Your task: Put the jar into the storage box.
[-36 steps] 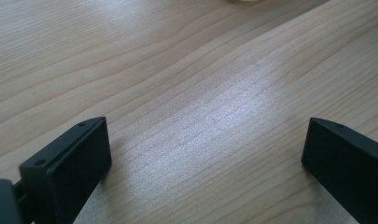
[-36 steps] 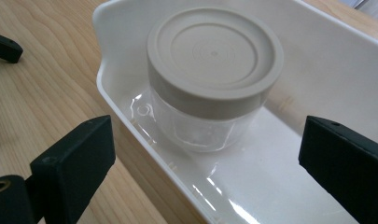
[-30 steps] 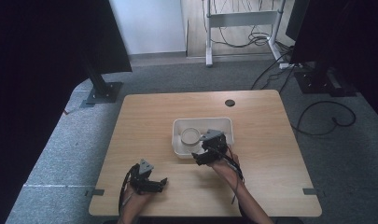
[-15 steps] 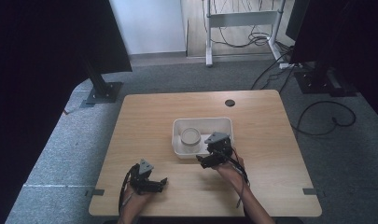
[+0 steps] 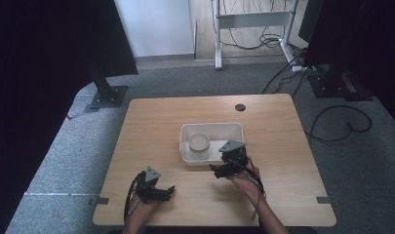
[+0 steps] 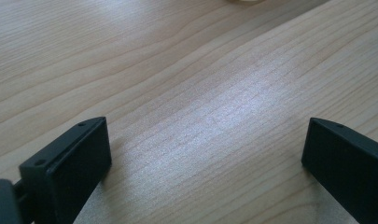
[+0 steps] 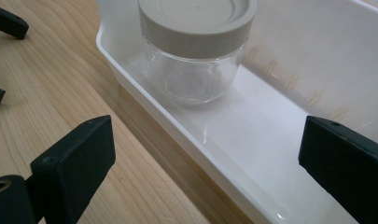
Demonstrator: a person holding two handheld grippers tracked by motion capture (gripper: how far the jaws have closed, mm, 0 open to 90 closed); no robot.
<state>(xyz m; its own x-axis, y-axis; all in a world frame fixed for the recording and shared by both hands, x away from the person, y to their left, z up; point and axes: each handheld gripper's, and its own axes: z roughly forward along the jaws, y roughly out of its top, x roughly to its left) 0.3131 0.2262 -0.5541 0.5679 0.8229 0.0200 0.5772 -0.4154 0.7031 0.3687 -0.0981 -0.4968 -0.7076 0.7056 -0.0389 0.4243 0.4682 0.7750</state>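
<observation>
My right gripper (image 5: 219, 169) hangs at the near edge of the white tray (image 5: 236, 127), jaws spread wide and empty, straddling the tray's near wall. The jar (image 5: 199, 146) with its grey lid stands upright inside the tray, at its left end, apart from my jaws. My left gripper (image 5: 167, 191) rests low over the table (image 5: 161, 122), well short of the tray, also wide open and holding nothing. I judge the jar has been set down; next I'd draw clear of the tray.
</observation>
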